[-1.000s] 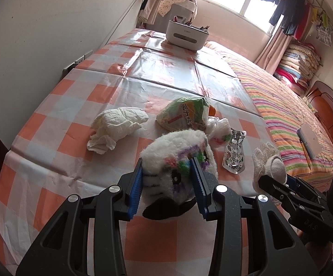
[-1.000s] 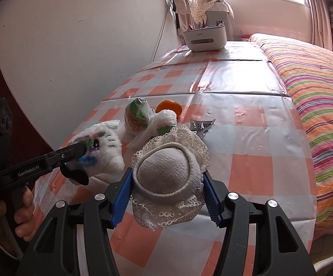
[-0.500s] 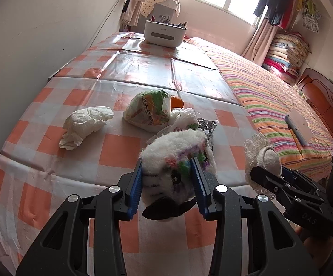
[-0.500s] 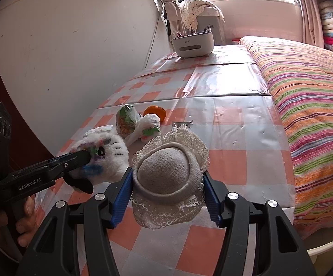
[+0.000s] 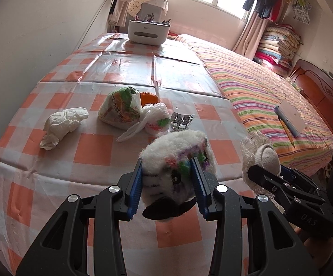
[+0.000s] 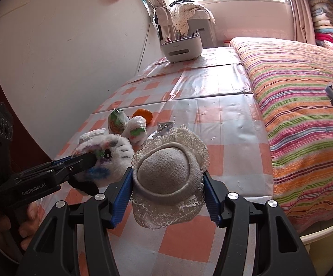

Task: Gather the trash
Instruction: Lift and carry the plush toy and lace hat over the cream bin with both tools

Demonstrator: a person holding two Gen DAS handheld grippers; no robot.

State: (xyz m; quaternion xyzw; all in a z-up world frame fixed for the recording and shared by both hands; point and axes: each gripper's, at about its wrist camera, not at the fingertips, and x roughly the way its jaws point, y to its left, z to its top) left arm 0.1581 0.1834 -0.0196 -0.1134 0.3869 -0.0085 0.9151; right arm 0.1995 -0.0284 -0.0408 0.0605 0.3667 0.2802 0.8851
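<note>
My left gripper (image 5: 166, 185) is shut on a white fluffy plush toy (image 5: 177, 158) with coloured marks, held above the near edge of the checked table (image 5: 92, 154). My right gripper (image 6: 166, 189) is shut on a grey lace-trimmed cloth cap (image 6: 168, 174), also near the table's front edge. Each gripper shows in the other's view: the right one (image 5: 265, 168) with the cap, the left one (image 6: 90, 158) with the plush. On the table lie a crumpled white tissue (image 5: 63, 124), a green and orange snack bag (image 5: 120, 110), a knotted white plastic bag (image 5: 155, 120) and a silver foil wrapper (image 5: 181, 122).
An orange (image 5: 149, 97) sits behind the snack bag. A white organiser box (image 5: 148, 32) stands at the table's far end. A striped bed (image 5: 269, 92) with a notebook and pen (image 5: 290, 117) lies right of the table. A pale tub rim (image 6: 322, 232) shows low at right.
Both grippers have drawn back toward the near table edge and risen, each still holding its item. The trash pile on the table now looks farther away.
</note>
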